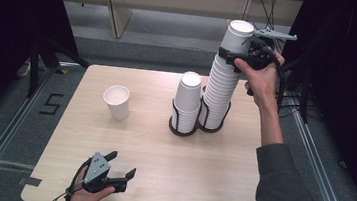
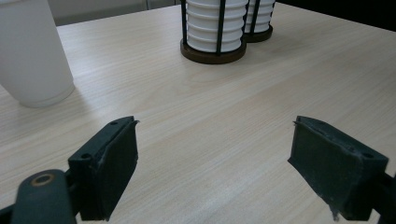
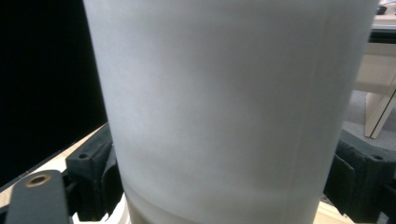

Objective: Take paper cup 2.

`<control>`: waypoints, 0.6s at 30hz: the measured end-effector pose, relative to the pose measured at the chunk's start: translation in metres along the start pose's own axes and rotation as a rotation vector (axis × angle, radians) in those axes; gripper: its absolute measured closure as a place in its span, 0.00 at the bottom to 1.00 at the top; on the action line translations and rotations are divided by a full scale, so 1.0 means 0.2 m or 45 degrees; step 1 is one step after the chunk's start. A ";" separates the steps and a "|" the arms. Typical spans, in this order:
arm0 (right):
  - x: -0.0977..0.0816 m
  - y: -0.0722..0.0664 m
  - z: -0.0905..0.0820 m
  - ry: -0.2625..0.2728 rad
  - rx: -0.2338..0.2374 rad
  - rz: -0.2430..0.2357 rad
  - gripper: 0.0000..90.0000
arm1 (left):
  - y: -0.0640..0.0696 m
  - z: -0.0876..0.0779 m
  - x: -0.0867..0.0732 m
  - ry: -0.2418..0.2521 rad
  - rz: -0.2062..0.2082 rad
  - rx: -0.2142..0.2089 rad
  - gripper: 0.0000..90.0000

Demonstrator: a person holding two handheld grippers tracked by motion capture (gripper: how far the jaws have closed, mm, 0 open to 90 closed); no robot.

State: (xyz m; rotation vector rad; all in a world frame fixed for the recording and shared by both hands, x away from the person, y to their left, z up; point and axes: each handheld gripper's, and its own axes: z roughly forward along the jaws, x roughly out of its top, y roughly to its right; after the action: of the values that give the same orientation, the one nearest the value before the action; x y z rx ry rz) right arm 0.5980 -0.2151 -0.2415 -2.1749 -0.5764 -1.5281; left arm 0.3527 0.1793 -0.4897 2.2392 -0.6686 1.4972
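Top cup [image 1: 237, 36]: plain white paper, upside down on tall stack, right gripper [image 1: 241, 54] clamped on it (left gripper [image 1: 118, 167] jaws apart, empty).

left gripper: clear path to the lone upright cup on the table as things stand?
Probably yes. The left gripper sits open near the table's front edge, and only bare wood lies between it and the single cup. The cup stacks stand off to one side.
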 end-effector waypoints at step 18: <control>0.24 -0.05 -0.17 0.166 -0.042 -0.038 0.18 | 0.00 0.01 0.00 -0.013 0.010 -0.012 0.16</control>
State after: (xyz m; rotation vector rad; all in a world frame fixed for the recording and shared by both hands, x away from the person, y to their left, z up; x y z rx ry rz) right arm 0.5809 -0.2209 -0.1837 -2.0800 -0.5460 -1.6918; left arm 0.3536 0.1781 -0.4906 2.2410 -0.6869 1.4845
